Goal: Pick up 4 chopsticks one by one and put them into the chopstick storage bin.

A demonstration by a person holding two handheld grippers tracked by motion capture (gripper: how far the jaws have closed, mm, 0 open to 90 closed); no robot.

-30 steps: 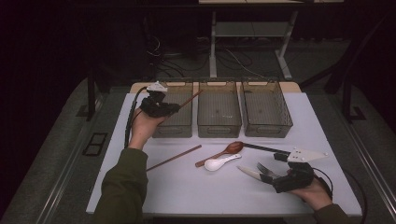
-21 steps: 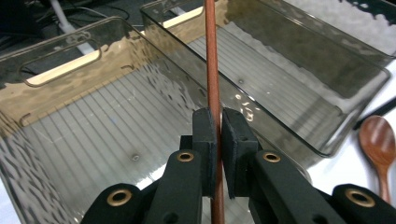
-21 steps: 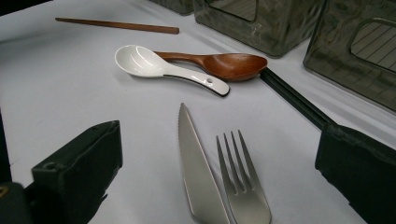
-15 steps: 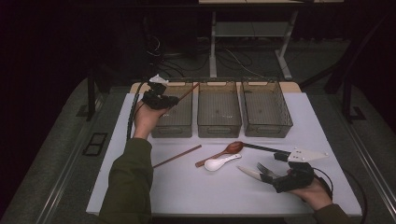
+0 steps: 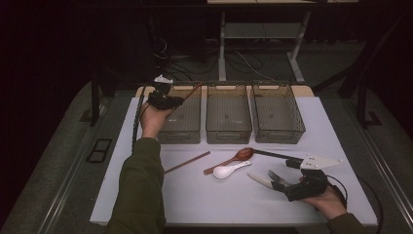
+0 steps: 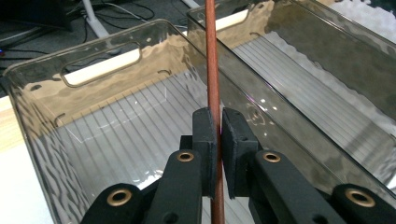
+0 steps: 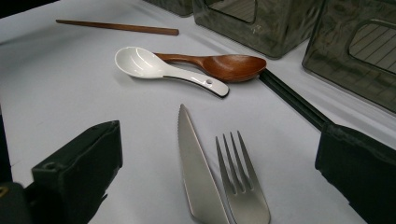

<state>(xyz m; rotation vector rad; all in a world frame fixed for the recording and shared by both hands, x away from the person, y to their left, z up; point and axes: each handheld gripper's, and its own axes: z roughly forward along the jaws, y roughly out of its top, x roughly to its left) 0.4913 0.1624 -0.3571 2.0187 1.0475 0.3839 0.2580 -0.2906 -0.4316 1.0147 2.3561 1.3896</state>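
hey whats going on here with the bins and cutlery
A person is sorting utensils into three clear bins at the back of a white table. The left tongs are shut on a brown chopstick, holding it over the leftmost bin. The right tongs are open, low over the table with a knife and fork between the jaws, neither gripped. Another chopstick, a wooden spoon and a white spoon lie on the table.

A: Where's the held brown wooden chopstick (image 6: 213,70)?
B: Over the left clear plastic bin (image 5: 187,127); two more bins stand to its right.
A: And before them?
B: A second wooden chopstick (image 5: 187,162), then the white ceramic spoon (image 5: 229,169) touching the brown wooden spoon (image 5: 237,156), then the metal knife (image 7: 196,172) left of the metal fork (image 7: 243,186).
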